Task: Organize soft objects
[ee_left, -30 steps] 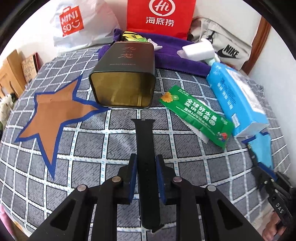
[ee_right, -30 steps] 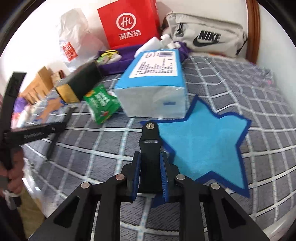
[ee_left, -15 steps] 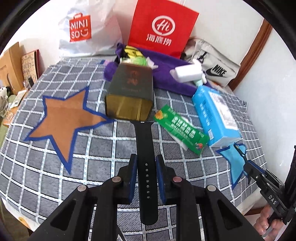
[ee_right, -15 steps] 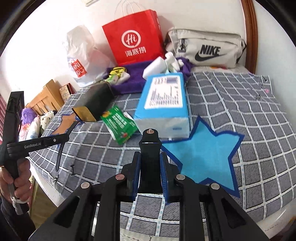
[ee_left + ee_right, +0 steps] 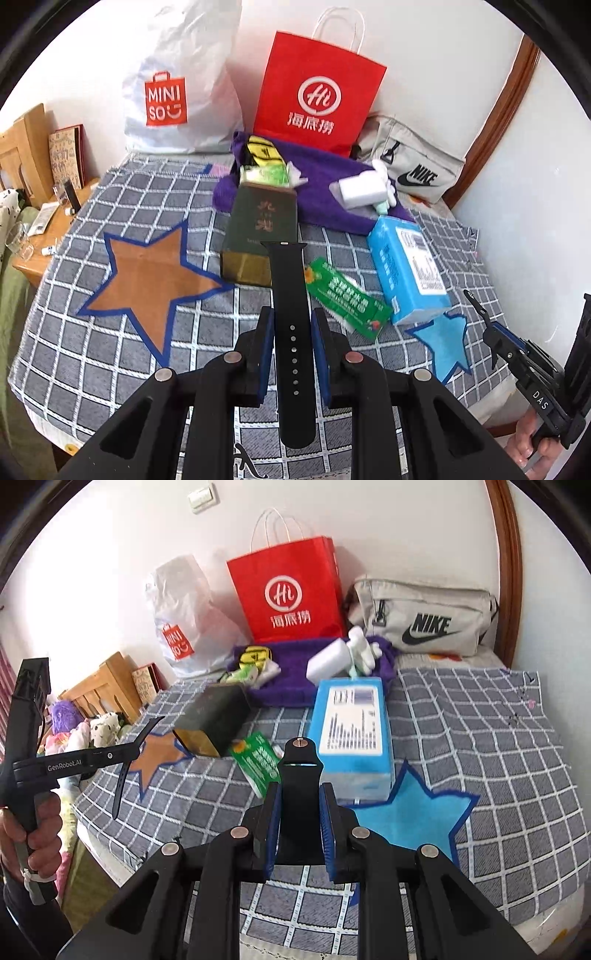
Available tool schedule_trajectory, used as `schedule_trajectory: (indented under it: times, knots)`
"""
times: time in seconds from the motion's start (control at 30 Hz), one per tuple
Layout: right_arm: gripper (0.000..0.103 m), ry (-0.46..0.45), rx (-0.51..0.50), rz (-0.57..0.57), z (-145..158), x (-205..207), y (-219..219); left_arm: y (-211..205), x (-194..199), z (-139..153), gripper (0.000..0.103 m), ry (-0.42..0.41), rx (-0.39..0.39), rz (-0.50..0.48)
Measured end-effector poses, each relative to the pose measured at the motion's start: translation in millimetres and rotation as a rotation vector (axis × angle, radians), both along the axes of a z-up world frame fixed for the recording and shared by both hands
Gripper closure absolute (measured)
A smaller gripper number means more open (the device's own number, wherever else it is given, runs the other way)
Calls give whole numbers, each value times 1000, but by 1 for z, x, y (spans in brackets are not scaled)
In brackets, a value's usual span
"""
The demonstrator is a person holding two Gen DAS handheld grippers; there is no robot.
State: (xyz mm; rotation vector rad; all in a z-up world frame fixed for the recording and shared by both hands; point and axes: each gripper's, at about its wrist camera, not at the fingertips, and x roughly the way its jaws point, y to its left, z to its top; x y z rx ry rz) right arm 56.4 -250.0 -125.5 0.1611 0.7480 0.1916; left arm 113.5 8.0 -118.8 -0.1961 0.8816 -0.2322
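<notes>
From the left wrist camera, the left tool (image 5: 291, 325) is clamping a long black watch strap (image 5: 290, 291), the half with a row of holes, its blue pads pressing on the strap's two edges. The strap is sticking forward past the pads and hanging in the air above the bed (image 5: 110, 362), which is wearing a grey checked cover. On the cover an orange star patch (image 5: 147, 277) is lying to the left, and a dark green tin (image 5: 258, 236) is lying on its side just beyond the strap's tip. A green sachet (image 5: 347, 299) is lying between the tin and a blue tissue pack (image 5: 406, 266). A blue star patch (image 5: 448, 339) is showing just in front of the pack. Behind, a purple towel (image 5: 325, 188) is carrying small items, with a red paper bag (image 5: 317, 96), a white plastic bag (image 5: 177, 85) and a grey waist bag (image 5: 417, 170) against the wall.

From the right wrist camera, the right tool (image 5: 300, 808) is gripping a shorter black strap piece (image 5: 300, 771) with a metal pin at its tip, held above the bed's front edge. The blue star patch (image 5: 410, 812) is lying just right of it, the tissue pack (image 5: 351, 727) beyond. At the left, a hand (image 5: 33, 830) is holding the left tool (image 5: 142, 734), the long strap (image 5: 123, 779) dangling from it.
</notes>
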Motion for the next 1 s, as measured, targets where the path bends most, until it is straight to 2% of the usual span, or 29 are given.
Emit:
schedule_trajectory:
  times: [0.4,1.0]
  knots:
    - [82,-47,6,-8,34,17,1,6,11,33,84,-44,-17,2]
    - [82,-84,5,24,57,62,8,0,45,58,84,-70,-19,-11]
